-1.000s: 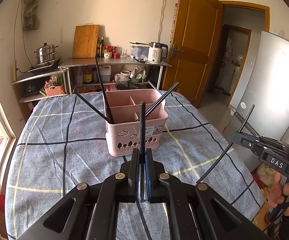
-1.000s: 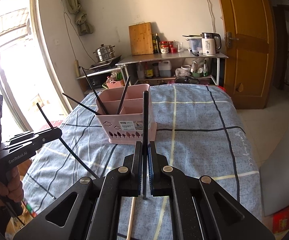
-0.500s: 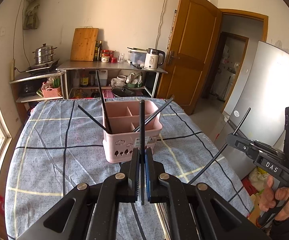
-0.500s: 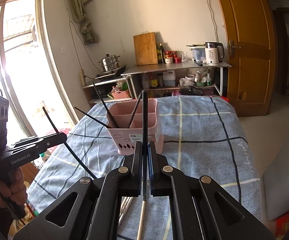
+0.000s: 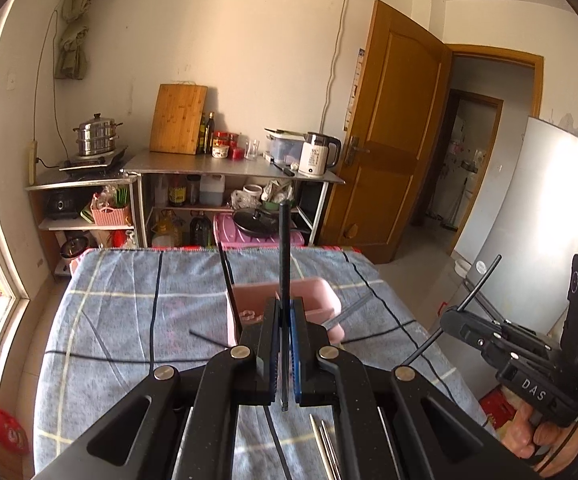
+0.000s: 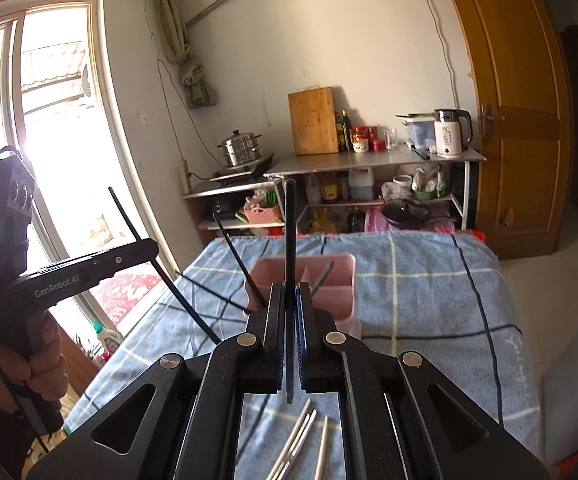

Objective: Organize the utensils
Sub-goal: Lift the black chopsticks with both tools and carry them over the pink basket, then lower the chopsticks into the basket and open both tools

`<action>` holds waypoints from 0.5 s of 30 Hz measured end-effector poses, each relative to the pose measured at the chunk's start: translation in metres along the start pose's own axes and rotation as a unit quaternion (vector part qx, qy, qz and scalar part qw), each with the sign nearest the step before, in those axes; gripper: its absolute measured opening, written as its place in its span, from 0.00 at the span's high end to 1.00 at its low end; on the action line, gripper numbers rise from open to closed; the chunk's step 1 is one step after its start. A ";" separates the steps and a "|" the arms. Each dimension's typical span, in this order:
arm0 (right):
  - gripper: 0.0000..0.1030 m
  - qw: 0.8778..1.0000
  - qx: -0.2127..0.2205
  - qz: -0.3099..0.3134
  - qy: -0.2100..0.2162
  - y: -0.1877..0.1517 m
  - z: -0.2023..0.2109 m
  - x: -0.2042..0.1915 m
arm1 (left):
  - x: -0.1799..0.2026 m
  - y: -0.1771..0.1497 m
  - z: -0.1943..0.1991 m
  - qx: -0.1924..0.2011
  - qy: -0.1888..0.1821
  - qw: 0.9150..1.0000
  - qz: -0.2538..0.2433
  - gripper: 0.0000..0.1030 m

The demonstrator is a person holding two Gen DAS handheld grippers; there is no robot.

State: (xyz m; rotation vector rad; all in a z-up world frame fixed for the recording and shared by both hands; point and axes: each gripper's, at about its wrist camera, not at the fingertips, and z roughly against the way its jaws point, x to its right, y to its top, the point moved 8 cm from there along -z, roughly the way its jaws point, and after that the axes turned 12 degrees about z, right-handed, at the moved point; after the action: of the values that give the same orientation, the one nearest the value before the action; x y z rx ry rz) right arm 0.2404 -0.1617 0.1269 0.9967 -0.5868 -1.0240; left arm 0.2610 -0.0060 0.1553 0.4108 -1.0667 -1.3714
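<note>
From the left wrist, the left gripper (image 5: 285,320) has its jaws pinched nearly together on a black chopstick (image 5: 283,256) that stands upright between the pads, its upper end rising above the pink utensil caddy (image 5: 321,296) just ahead of the fingertips. Held vertical like this, it looks lined up to drop end-first into a compartment. A few dark chopsticks lean out of the caddy's left side, and pale sticks (image 5: 325,448) lie on the blue checked cloth (image 5: 129,320) on the near side of the caddy. To the caddy's right hangs the right gripper. From the right wrist, the right gripper (image 6: 287,300) is likewise closed tight on its own black chopstick (image 6: 290,240), upright directly before the caddy (image 6: 341,276), probably for the same drop. More pale sticks (image 6: 301,436) wait on the cloth nearest the camera, so sorting is unfinished.
</note>
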 end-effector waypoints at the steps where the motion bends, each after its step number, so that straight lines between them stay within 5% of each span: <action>1: 0.95 1.000 0.004 -0.001 0.001 0.005 -0.002 0.000 | -0.001 0.008 -0.001 0.004 0.001 1.000 0.003 0.96; 15: 0.95 0.999 0.043 -0.017 0.008 0.054 -0.040 0.008 | -0.007 0.052 -0.046 0.013 0.013 1.000 0.008 0.96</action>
State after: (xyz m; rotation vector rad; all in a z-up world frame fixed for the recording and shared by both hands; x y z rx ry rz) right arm 0.2990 -0.1438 0.1566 1.0931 -0.6072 -1.0277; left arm 0.3289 -0.0033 0.1698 0.4368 -1.0645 -1.3363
